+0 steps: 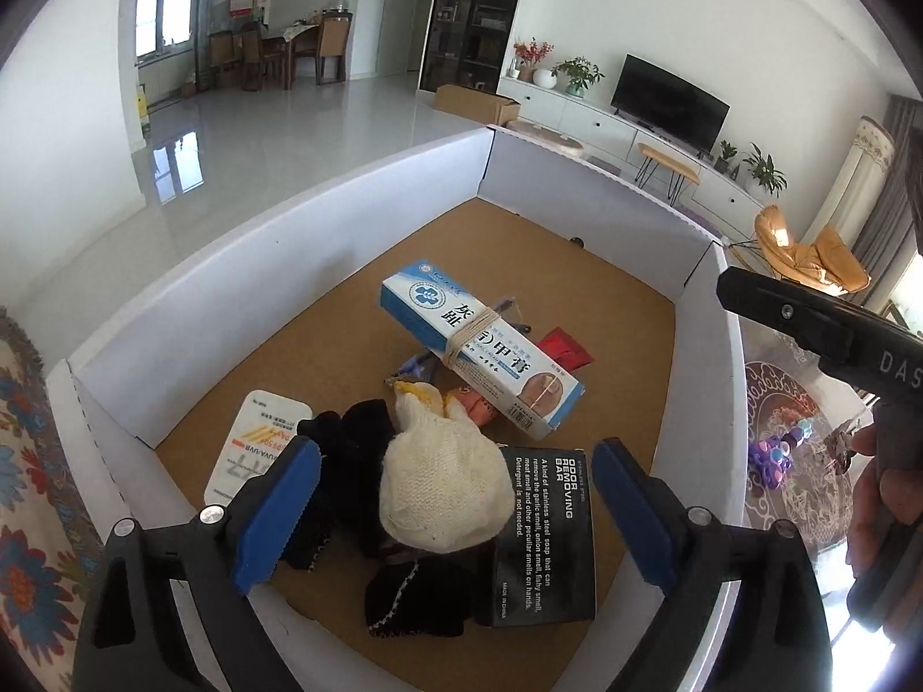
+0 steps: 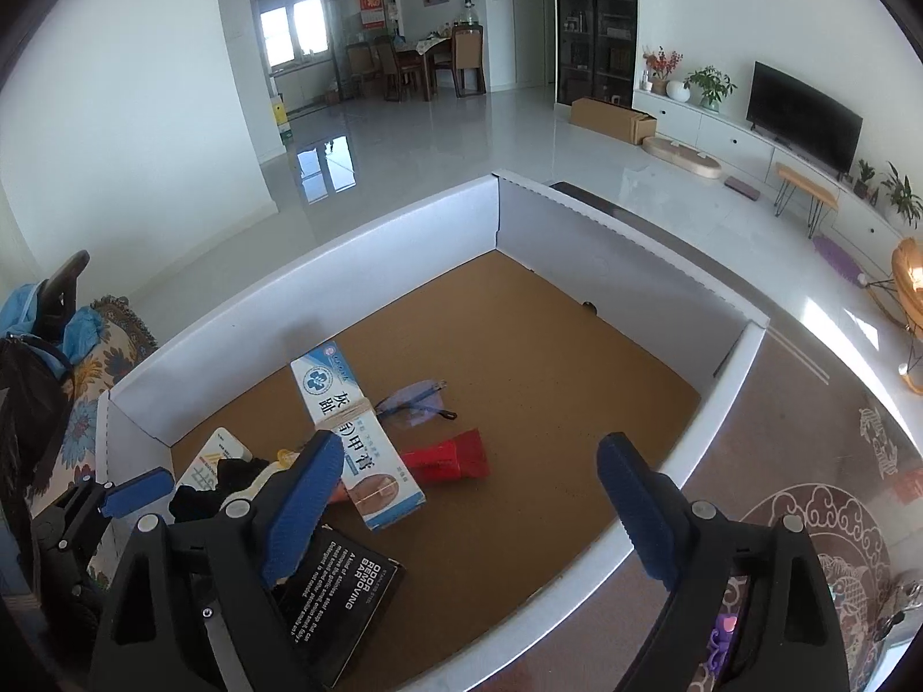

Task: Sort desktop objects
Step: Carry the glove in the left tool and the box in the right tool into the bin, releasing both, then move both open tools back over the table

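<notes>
Left gripper (image 1: 453, 510): blue ribbed pads spread wide, nothing clamped; a cream knitted glove (image 1: 444, 487) lies between and below them on black knit gloves (image 1: 346, 461). Right gripper (image 2: 467, 510): pads equally apart, empty, held over the box's near wall.

The sorted items are seen gathered in the white cardboard box (image 1: 277, 242), which has a cork-brown floor. Release is judged complete; withdrawal is best made straight up so the soft knit is not snagged.

Rigid cartons: a twine-bound blue-white ointment box (image 1: 479, 357) and a matte black soap box (image 1: 545, 536).
</notes>
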Demonstrator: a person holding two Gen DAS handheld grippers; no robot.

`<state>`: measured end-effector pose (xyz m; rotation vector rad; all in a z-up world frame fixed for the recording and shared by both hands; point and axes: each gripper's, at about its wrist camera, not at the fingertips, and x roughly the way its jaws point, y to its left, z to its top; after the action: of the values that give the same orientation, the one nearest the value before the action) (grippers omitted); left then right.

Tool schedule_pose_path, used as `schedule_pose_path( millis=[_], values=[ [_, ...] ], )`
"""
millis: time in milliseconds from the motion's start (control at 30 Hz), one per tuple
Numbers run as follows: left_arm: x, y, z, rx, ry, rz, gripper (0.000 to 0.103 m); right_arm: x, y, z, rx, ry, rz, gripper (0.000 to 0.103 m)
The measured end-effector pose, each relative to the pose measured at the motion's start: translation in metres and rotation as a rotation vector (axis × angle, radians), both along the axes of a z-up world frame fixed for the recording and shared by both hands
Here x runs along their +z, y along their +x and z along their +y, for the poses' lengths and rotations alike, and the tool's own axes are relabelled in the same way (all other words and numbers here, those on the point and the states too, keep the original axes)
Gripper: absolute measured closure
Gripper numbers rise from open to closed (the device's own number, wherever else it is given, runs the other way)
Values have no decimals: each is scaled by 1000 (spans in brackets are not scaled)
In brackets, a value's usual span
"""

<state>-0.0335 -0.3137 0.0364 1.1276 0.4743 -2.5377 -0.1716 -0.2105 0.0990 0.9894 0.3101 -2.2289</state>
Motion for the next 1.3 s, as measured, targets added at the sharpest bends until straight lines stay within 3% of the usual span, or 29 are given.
schedule_pose_path(
  millis=[100, 200, 367, 533, 700, 933, 1100, 1300],
  values=[
    [3, 7, 16, -24, -22, 22, 7, 3, 15, 50, -46, -44, 31, 5],
    [8, 17, 36, -61, -48, 46, 7, -8, 37, 109, -81, -53, 55, 5],
    [26, 33, 86, -154, -58, 121, 7, -41, 76, 225, -180, 20, 87, 5],
    [47, 41, 154, -317, -37, 201, 7, -75, 105, 338, -310, 139, 87, 5],
    [48, 33, 226, -477, -12, 193, 6, -99, 116, 418, -428, 194, 26, 5],
    [-3, 18, 290, -591, -19, 61, 6, -111, 128, 454, -504, 162, -20, 5],
    [-38, 14, 304, -627, -11, -28, 6, -119, 126, 448, -468, 191, -18, 5],
    [-57, 7, 308, -664, 3, -93, 6, -125, 121, 444, -469, 169, -28, 4]
  ],
)
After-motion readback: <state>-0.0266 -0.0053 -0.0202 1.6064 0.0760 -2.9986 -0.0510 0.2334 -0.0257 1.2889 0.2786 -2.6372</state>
